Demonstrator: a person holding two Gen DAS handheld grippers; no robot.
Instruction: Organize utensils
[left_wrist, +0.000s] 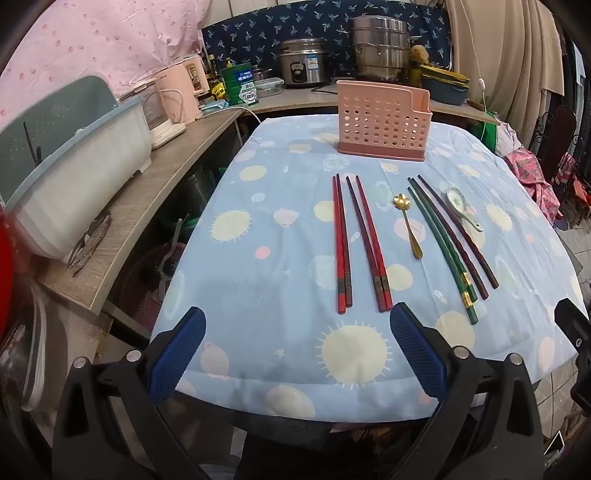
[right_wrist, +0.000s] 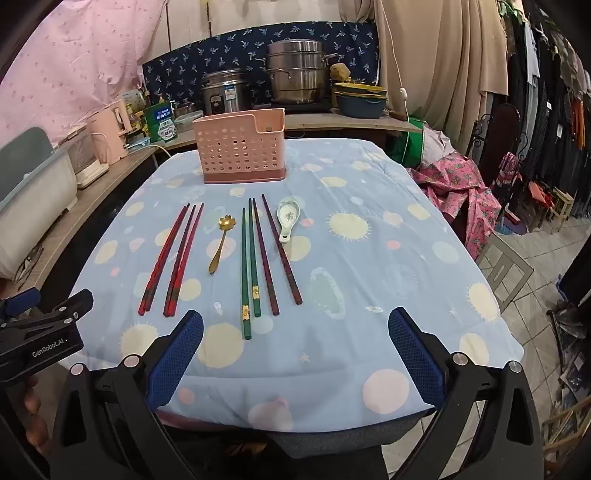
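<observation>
left gripper (left_wrist: 297, 328) spread, near tablecloth (left_wrist: 258, 387) edge

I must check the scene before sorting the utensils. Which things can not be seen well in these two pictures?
- Holder inside: both views, its perforated front wall hides the contents; only a corner shows in the right wrist view.
- Green can label: both views, print too small to read.
- Right gripper: left wrist view, cut off by the edge.
- Spoon pattern: too small.

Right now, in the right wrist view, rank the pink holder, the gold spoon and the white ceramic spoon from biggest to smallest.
1. pink holder, largest though farthest away.
2. gold spoon, longer but slimmer.
3. white ceramic spoon, shorter with a broader bowl.
The two spoons are close.
</observation>
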